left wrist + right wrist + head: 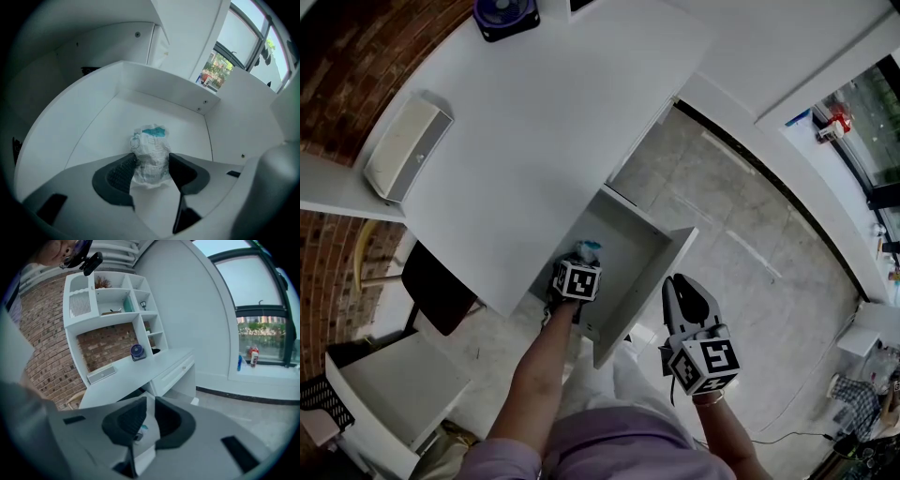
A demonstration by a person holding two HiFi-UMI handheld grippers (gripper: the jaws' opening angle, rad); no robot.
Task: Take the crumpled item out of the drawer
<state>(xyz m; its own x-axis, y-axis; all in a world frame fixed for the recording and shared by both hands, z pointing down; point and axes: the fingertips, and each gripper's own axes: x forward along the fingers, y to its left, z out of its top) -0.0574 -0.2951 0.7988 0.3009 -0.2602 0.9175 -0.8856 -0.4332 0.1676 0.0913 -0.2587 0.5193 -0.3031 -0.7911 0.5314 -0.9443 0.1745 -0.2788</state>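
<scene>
The crumpled item (587, 251), a white wrapper with a teal patch (150, 157), lies on the floor of the pulled-out white drawer (675, 244) under the desk (534, 122). My left gripper (579, 262) reaches steeply down into the drawer (164, 93). In the left gripper view, this gripper (151, 171) has its pads on either side of the wrapper, close against it without squeezing it. My right gripper (675, 281) hovers outside the drawer's front corner. In the right gripper view, its (149, 416) jaws are nearly together with nothing between them.
On the desk top are a white box (405, 148) and a dark round device (504, 14). A black chair (436, 286) stands to the left, and another white unit (394, 384) lower left. A wall shelf (112, 301) rises over the desk. Grey floor (750, 234) lies to the right.
</scene>
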